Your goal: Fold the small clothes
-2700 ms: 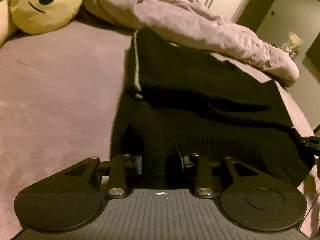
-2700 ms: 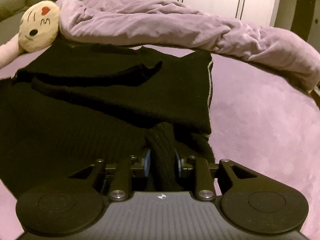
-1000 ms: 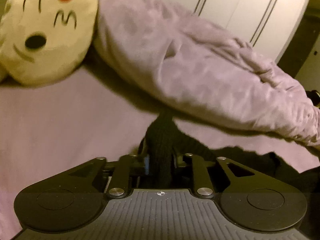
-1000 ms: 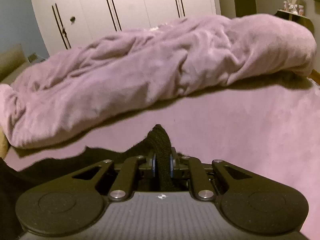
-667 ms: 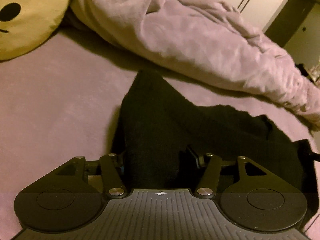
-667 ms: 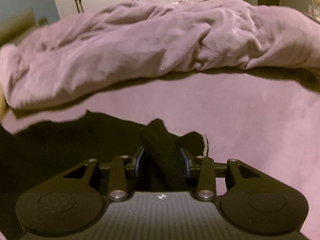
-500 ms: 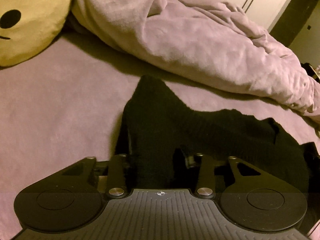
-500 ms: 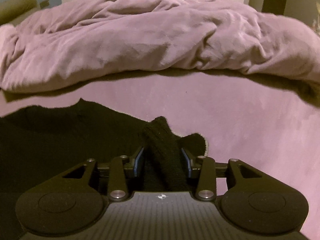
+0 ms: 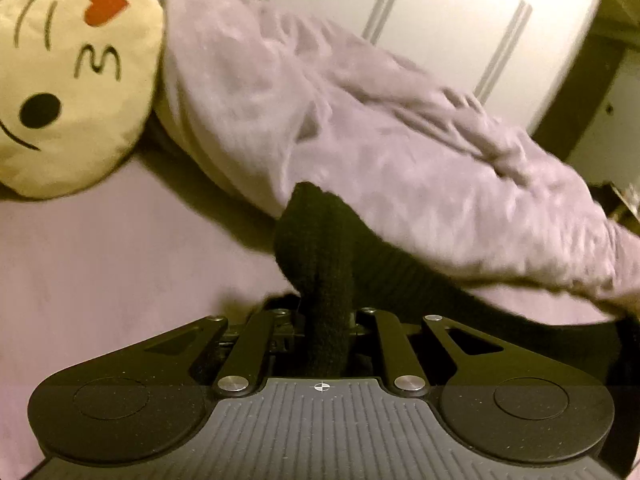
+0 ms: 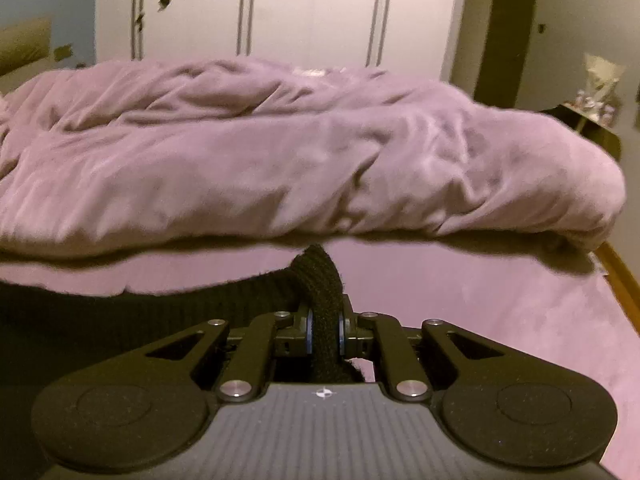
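Note:
A black knitted garment (image 9: 320, 248) is bunched between the jaws of my left gripper (image 9: 326, 316), which is shut on it; its ribbed edge runs off to the right above the purple bed sheet (image 9: 100, 260). In the right wrist view the same black garment (image 10: 318, 276) is pinched in my right gripper (image 10: 325, 328), shut on a thick fold, and the cloth stretches away to the left. Both grippers hold the cloth lifted, close to the heaped blanket.
A crumpled purple blanket (image 9: 380, 140) (image 10: 300, 152) lies across the back of the bed. A yellow emoji pillow (image 9: 68, 80) sits at the far left. White wardrobe doors (image 10: 300, 8) stand behind. The bed's right edge and floor (image 10: 620, 272) show.
Half a second ago both grippers were open around the cloth lying on the bed. Now both are shut on it and have lifted it, with the views tilted up toward the blanket.

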Tool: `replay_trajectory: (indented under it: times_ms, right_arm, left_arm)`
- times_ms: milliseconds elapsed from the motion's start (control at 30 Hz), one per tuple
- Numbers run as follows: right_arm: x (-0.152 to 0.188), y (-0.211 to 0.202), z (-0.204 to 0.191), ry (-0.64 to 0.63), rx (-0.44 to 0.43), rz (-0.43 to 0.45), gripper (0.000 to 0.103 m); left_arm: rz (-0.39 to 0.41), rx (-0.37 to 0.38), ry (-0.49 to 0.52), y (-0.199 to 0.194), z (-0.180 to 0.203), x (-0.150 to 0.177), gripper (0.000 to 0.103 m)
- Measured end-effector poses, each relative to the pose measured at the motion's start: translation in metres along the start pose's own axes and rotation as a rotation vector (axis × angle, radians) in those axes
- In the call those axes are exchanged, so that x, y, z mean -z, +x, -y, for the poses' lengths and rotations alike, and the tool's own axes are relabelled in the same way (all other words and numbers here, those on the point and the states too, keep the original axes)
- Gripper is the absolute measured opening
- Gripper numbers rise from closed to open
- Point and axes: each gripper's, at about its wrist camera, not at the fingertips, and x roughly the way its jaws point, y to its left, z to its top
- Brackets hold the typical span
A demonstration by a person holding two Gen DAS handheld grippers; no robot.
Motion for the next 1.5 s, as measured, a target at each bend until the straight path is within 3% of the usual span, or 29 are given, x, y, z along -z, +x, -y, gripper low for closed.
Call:
replay_trajectory:
  times_ms: [133,200,267,367,433,533,700,767,833,900,967,1067,1100,1233,1333,1500]
  right_arm:
    - [-0.004,0.013,-0.001,0.029,0.015,0.004,0.012]
    - [0.000,0.020,-0.005,0.027,0.031,-0.013,0.032]
    - [0.004,0.018,-0.002,0.060,0.067,-0.014,0.038]
    - [0.014,0.000,0.001,0.098,0.093,-0.016,0.039]
    - [0.027,-0.021,-0.007,0.097,0.011,-0.002,0.040]
    - [0.056,-0.044,-0.030,0.128,-0.166,-0.033,0.050]
    - [0.101,-0.045,-0.073,0.225,-0.426,-0.133,0.054]
    - [0.110,-0.036,-0.076,0.287,-0.486,-0.157,0.060]
    - [0.115,-0.030,-0.066,0.355,-0.511,-0.149,0.059]
    - [0.114,-0.024,-0.051,0.401,-0.541,-0.158,0.048]
    - [0.112,-0.026,-0.034,0.402,-0.535,-0.166,0.044]
    - [0.112,-0.034,-0.012,0.368,-0.395,-0.163,0.050]
    - [0.113,-0.034,-0.002,0.366,-0.328,-0.172,0.047]
    - [0.119,-0.042,0.039,0.445,-0.273,-0.160,0.036]
    - [0.120,-0.051,0.044,0.413,-0.195,-0.155,0.037]
    - [0.123,-0.056,0.034,0.359,-0.152,-0.173,0.041]
  left_arm:
    - [-0.018,-0.112,0.010,0.017,0.003,0.004,0.021]
    - [-0.067,-0.163,0.050,0.025,0.006,0.012,0.030]
    - [-0.076,-0.191,0.082,0.022,0.009,0.019,0.038]
    - [-0.059,-0.210,0.124,0.004,0.013,0.032,0.043]
    - [-0.045,-0.202,0.134,-0.012,0.019,0.043,0.054]
    - [-0.026,-0.141,0.122,-0.031,0.037,0.062,0.067]
    - [-0.107,-0.019,0.136,-0.022,0.090,0.095,0.076]
    - [-0.177,-0.010,0.163,-0.007,0.104,0.106,0.084]
    - [-0.247,-0.043,0.177,0.007,0.111,0.114,0.088]
    - [-0.258,-0.054,0.209,0.011,0.114,0.116,0.091]
    - [-0.262,-0.068,0.226,0.012,0.114,0.118,0.091]
    - [-0.279,-0.082,0.239,0.012,0.113,0.119,0.093]
    - [-0.286,-0.088,0.237,0.013,0.111,0.120,0.094]
    - [-0.297,-0.095,0.229,0.014,0.109,0.120,0.095]
    - [-0.302,-0.102,0.231,0.013,0.109,0.122,0.095]
    - [-0.317,-0.109,0.224,0.014,0.109,0.120,0.096]
